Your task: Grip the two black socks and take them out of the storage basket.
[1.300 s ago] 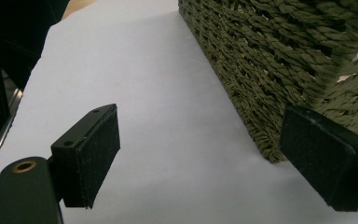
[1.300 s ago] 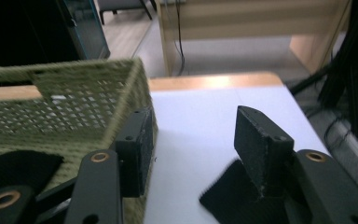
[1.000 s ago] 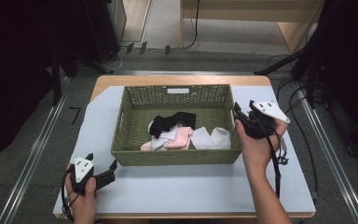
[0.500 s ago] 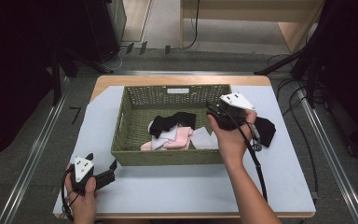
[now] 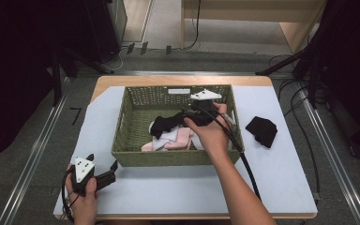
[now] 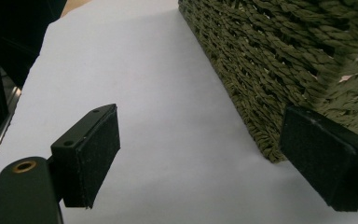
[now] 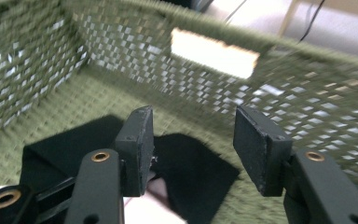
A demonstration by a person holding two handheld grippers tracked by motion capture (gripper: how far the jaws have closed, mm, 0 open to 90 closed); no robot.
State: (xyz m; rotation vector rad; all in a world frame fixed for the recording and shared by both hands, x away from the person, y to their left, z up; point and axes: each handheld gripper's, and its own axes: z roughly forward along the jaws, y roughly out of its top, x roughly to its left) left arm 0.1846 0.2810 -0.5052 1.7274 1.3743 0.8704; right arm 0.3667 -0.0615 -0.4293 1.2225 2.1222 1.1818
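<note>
A green woven basket (image 5: 126, 140) stands mid-table holding a black cloth (image 5: 164, 124), a pink cloth (image 5: 182, 137) and white ones (image 5: 161, 142). My right gripper (image 5: 185, 116) hovers open inside the basket, just above the black cloth (image 7: 191, 179), with nothing between its pads (image 7: 256, 149). Another black cloth (image 5: 261, 130) lies on the white table cover to the right of the basket. My left gripper (image 5: 114, 166) rests open on the cover by the basket's front left corner. In its own view the left gripper (image 6: 205, 158) faces the basket wall (image 6: 279, 70), holding nothing.
The white cover (image 5: 178, 187) spans the wooden table top (image 5: 168, 80). A white label (image 7: 212, 46) sits on the basket's far wall. Metal rails (image 5: 37, 140) run along the floor at both sides, and cables (image 5: 290, 93) lie at the right.
My right gripper swung left from the table's right side into the basket. A black cloth now lies on the cover where that gripper was. The left hand has stayed put.
</note>
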